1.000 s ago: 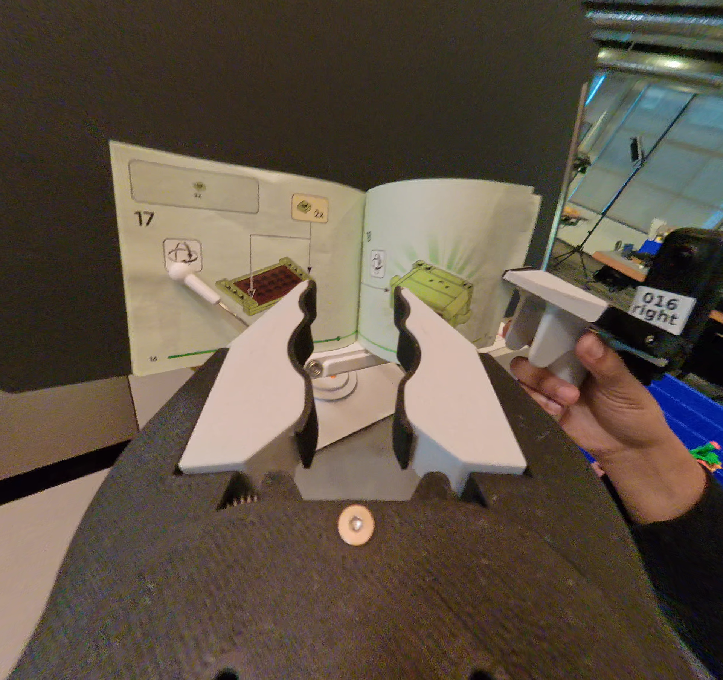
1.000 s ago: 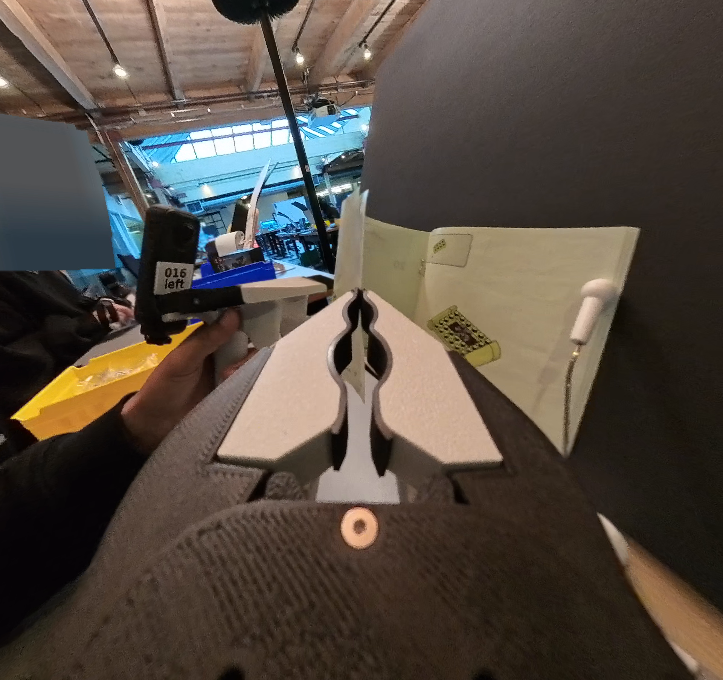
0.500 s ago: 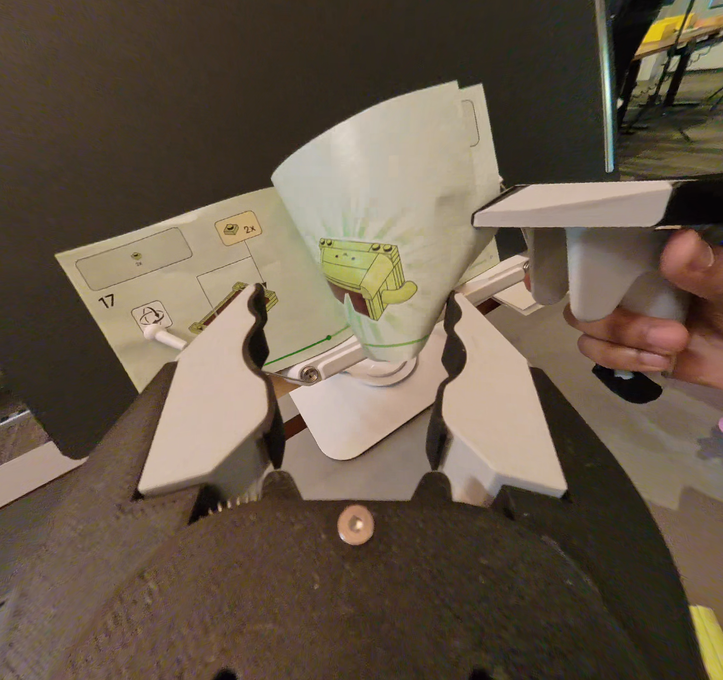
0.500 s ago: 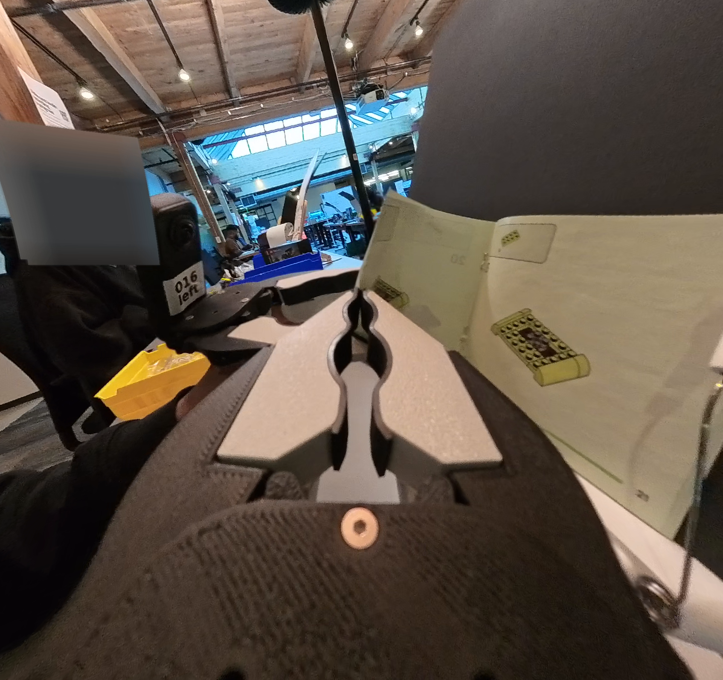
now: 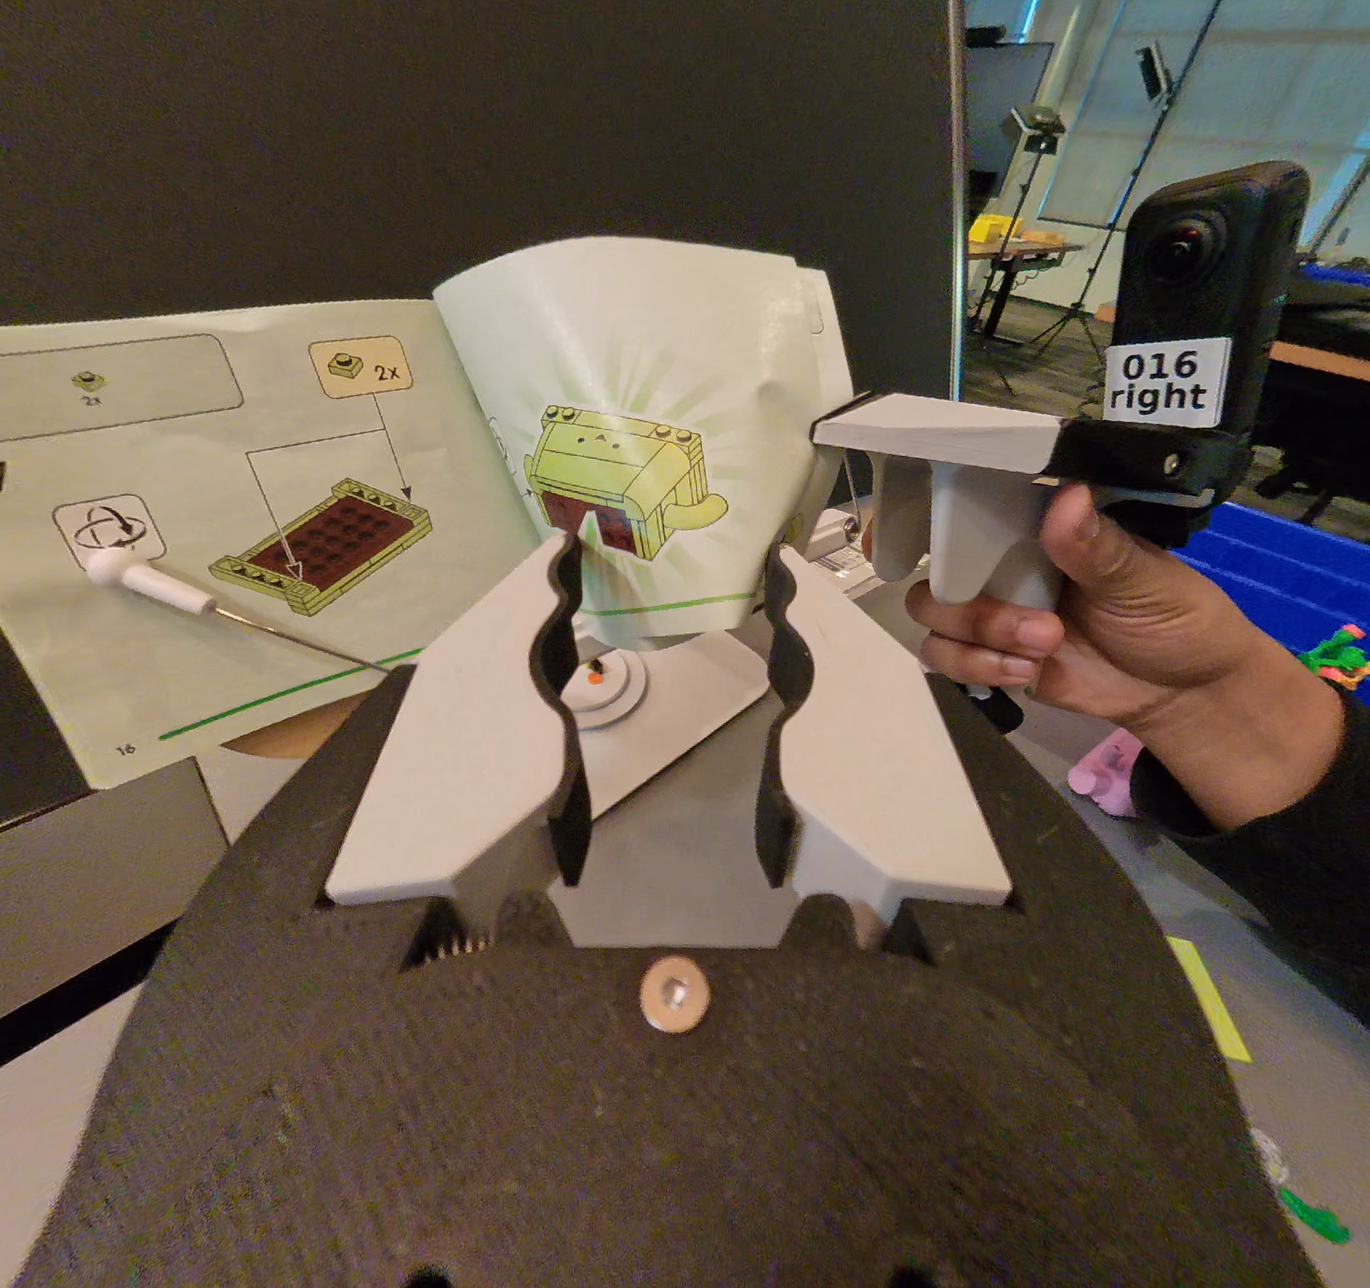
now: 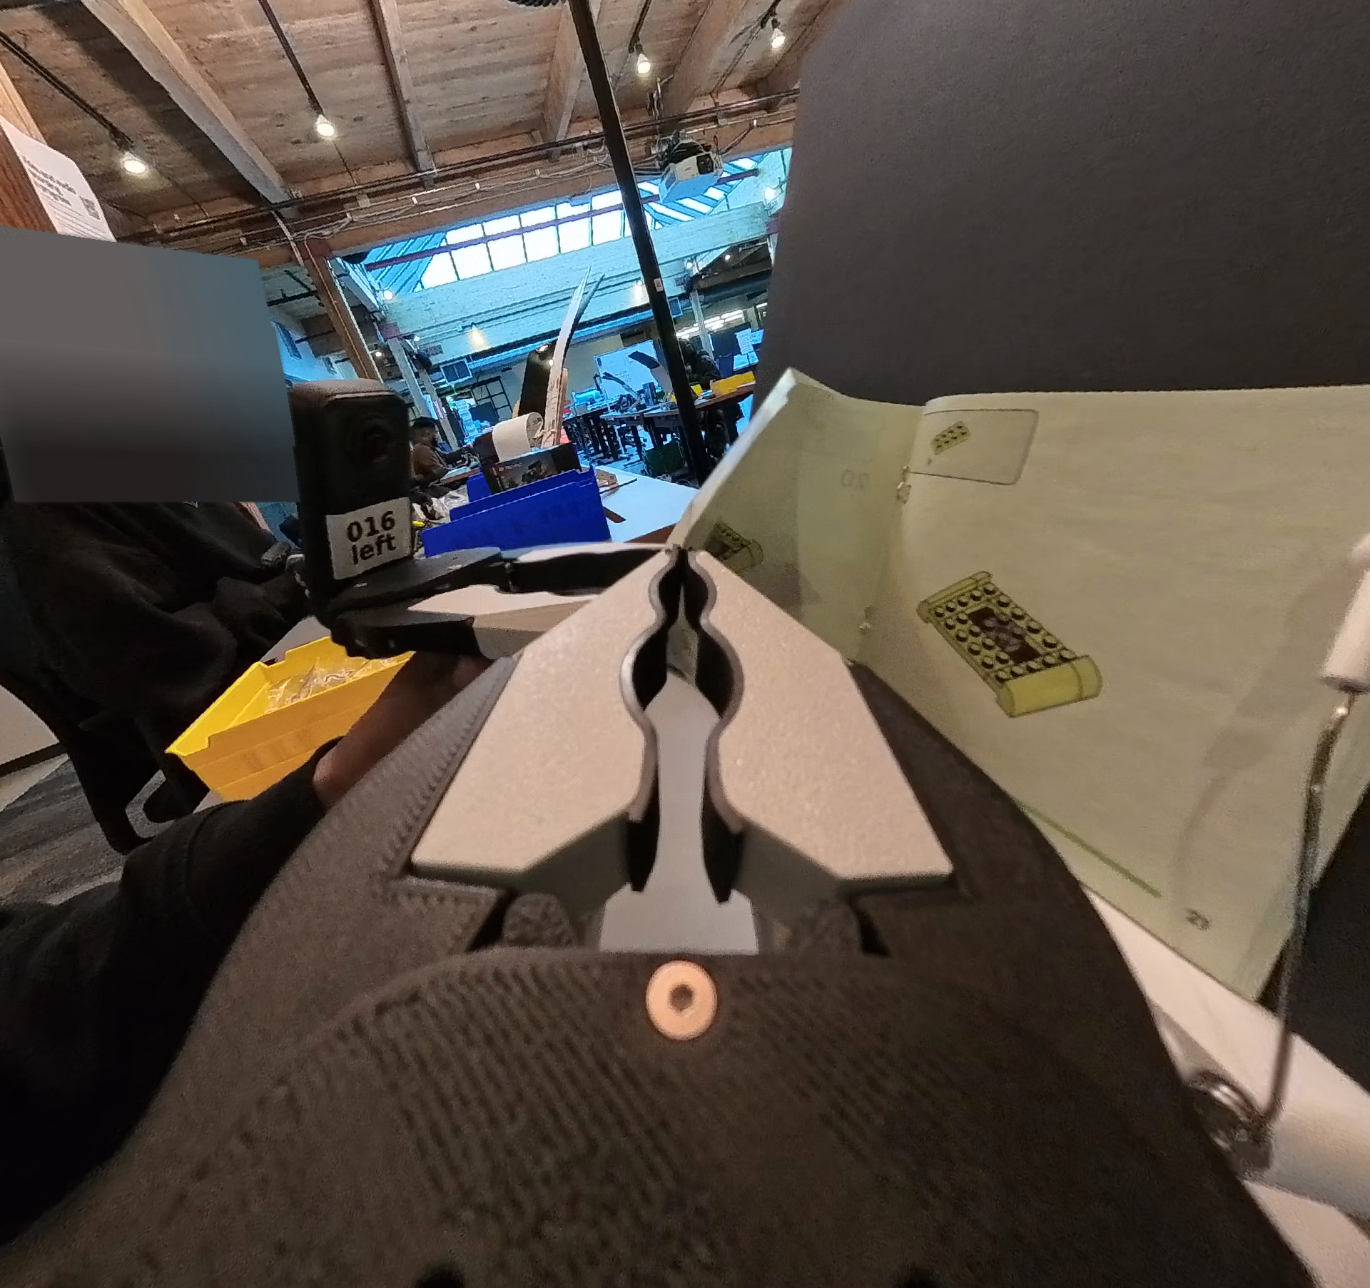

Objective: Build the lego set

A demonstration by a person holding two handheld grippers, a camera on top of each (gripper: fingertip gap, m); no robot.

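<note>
While the instruction booklet (image 5: 245, 511) stands propped open on a white stand (image 5: 667, 718) against a dark backboard (image 5: 445, 103), the right tool (image 6: 680, 570) has its two fingers pressed together on the free edge of one pale green page (image 5: 645, 437), which curls up and leftward in an arc above the stand base; in the left wrist view that tool (image 5: 823, 429) comes in from the right, held by a hand (image 5: 1112, 630) in a dark sleeve, tip at the page's right edge. Left tool (image 5: 671, 570) has fingers spread apart, nothing between them, hovering just in front of the curled page and above the stand base; in the right wrist view it (image 6: 519, 570) sits to the left, just beside the right tool's tip. Left-hand page lies flat, pinned by a white-tipped wire clip (image 5: 148, 578); a second wire clip (image 6: 1342, 659) holds the far-right page in the right wrist view. That view also shows the spread behind the lifted page, printed with a yellow-green plate build. No lego parts sit between either tool's fingers; a pink piece (image 5: 1104, 778) lies on the grey surface (image 5: 1149, 956) under the right hand's wrist, too blurred to identify. Yellow bin (image 6: 274, 711) and blue bins (image 6: 534, 511) sit in the background left of the right tool
</note>
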